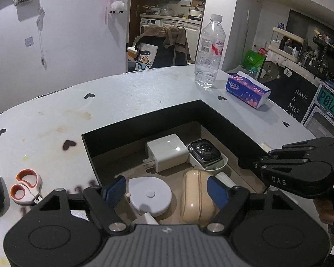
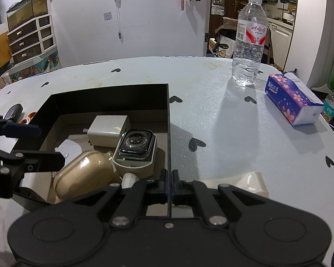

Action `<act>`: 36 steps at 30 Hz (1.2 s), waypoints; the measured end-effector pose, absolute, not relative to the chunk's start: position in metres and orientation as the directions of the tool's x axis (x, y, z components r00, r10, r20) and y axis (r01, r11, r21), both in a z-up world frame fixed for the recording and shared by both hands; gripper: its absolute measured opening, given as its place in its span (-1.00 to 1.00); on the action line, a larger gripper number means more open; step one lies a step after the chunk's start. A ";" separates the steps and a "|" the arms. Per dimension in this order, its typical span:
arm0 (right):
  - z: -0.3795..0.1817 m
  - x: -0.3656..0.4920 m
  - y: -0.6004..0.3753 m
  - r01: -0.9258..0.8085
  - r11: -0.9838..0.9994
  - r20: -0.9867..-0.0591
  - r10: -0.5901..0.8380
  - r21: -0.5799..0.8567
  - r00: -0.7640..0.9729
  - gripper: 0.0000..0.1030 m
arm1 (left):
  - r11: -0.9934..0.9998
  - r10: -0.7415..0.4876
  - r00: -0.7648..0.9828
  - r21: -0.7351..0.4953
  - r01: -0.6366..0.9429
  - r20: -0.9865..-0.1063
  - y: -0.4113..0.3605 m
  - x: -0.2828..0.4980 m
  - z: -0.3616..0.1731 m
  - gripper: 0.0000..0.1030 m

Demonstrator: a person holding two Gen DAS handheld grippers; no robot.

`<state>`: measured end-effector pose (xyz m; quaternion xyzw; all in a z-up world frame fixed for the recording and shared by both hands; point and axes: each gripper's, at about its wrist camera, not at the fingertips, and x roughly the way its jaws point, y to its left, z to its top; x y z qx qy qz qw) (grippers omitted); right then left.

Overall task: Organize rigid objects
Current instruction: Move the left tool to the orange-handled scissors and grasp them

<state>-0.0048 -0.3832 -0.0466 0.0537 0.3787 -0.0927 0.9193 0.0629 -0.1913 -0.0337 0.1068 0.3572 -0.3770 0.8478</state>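
both hand-held grippers are positioned at the black box [image 1: 142, 120]. left gripper [image 1: 165, 191] is held with its blue-padded fingers apart and empty, poised above the box interior. right gripper [image 2: 169, 181] is closed, its two fingers clamped on the thin right wall of the box, so that the box is steadied.

inside the box, a white charger [image 1: 167, 151] lies at the back, and a smartwatch [image 1: 203, 152] rests face down in a white cradle just beside it. a round white case [image 1: 150, 194] and a beige earbud case [image 1: 199, 197] lie nearer the front, close together. a small white object is partly hidden under the left gripper and cannot be identified.

outside the box, orange-handled scissors [image 1: 25, 187] lie on the table [image 1: 127, 93] to the left, beside a dark object at the frame edge. the scissors are judged to be the likely next item. they are expected to be light, stiff and somewhat slippery; a grip across the handle loops or the pivot is advised, and the blade tips are to be avoided.

the box wall stands between the scissors and the interior and must be cleared by lifting. little free floor remains inside the box. a water bottle [image 2: 248, 42] and a tissue pack [image 2: 291, 99] stand well apart at the far right and are not in the way.
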 end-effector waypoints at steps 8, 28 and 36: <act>-0.047 -0.005 -0.383 0.211 0.977 -0.706 -0.130 0.028 0.696 -0.94 | 0.690 -0.583 0.469 -0.099 0.717 -0.664 -0.185 0.058 -0.025 0.87; -0.047 -0.005 -0.383 0.211 0.977 -0.706 -0.130 0.027 0.696 -0.94 | 0.881 -0.417 0.639 -0.113 0.460 -0.646 -0.101 0.095 -0.035 1.00; -0.047 -0.005 -0.383 0.211 0.977 -0.707 -0.131 0.027 0.695 -0.94 | 0.948 -0.284 0.686 -0.089 0.305 -0.670 -0.088 0.133 -0.066 1.00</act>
